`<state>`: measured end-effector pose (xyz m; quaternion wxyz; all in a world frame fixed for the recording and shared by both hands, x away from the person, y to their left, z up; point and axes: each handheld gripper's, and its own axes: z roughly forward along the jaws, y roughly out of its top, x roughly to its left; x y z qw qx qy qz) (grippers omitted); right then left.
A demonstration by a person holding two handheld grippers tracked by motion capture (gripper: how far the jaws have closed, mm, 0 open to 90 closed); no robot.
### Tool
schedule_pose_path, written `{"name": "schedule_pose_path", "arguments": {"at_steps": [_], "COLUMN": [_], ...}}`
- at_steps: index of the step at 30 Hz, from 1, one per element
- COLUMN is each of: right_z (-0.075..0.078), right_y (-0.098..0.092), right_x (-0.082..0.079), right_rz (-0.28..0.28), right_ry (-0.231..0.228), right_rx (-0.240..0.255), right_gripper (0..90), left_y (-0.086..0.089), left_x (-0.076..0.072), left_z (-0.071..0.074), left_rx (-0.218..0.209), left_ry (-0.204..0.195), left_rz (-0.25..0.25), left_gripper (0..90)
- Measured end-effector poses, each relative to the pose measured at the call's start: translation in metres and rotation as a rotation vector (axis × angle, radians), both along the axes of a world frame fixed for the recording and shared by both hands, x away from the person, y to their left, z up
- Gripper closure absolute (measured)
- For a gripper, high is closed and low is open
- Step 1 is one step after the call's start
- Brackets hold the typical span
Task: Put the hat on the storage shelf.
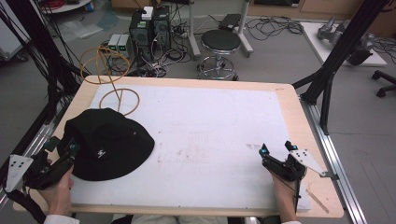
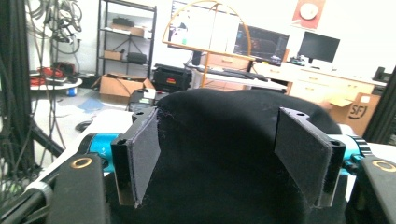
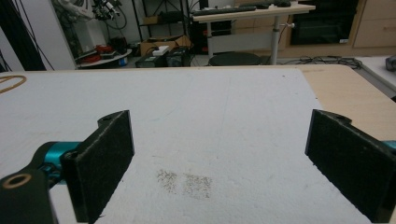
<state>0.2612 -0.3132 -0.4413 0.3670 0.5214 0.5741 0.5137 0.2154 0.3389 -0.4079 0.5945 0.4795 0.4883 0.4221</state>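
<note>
A black bucket hat [image 1: 109, 140] lies on the white mat [image 1: 210, 126] at the table's left side, crown up. My left gripper [image 1: 62, 145] sits at the hat's left brim, held in a hand. In the left gripper view the hat [image 2: 219, 158] bulges between the wide-apart jaws of this gripper [image 2: 218, 116]; the pads flank it and I see no squeeze on the fabric. My right gripper [image 1: 278, 149] rests low over the mat near the front right, also held in a hand. Its jaws [image 3: 219, 126] stand open over bare mat.
A thin wooden ring stand [image 1: 116, 95] rises at the far left corner of the wooden table [image 1: 187, 82], behind the hat. A faint dark smudge [image 3: 184, 182] marks the mat ahead of the right gripper. A stool [image 1: 220, 42], computers and cables sit on the floor beyond.
</note>
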Motion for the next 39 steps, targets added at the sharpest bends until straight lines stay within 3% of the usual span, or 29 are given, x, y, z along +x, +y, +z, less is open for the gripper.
{"name": "schedule_pose_path", "arguments": {"at_steps": [8, 12, 19, 26, 32, 39], "right_z": [0.000, 0.000, -0.001, -0.001, -0.001, -0.001], "right_y": [0.000, 0.000, 0.001, 0.000, 0.001, 0.001], "right_x": [0.000, 0.000, 0.001, 0.001, 0.001, 0.002], "right_rz": [0.004, 0.005, 0.008, 0.010, 0.012, 0.011], "right_ry": [0.000, 0.001, 0.010, 0.012, 0.016, 0.015], "right_rx": [-0.001, 0.000, -0.008, -0.012, -0.008, -0.010], "right_gripper": [7.1, 7.1, 7.1, 7.1, 7.1, 7.1], "left_y": [-0.006, -0.008, -0.012, -0.023, -0.031, -0.038], "left_x": [0.001, 0.001, 0.003, 0.010, 0.013, 0.020], "left_z": [0.006, 0.009, 0.011, 0.011, 0.012, 0.009], "left_rx": [0.033, 0.061, 0.066, 0.091, 0.127, 0.132], "left_ry": [0.029, 0.034, 0.052, 0.113, 0.148, 0.197], "left_rz": [-0.021, -0.002, -0.032, -0.069, -0.057, -0.066], "left_gripper": [32.2, 32.5, 32.5, 32.5, 34.3, 34.5]}}
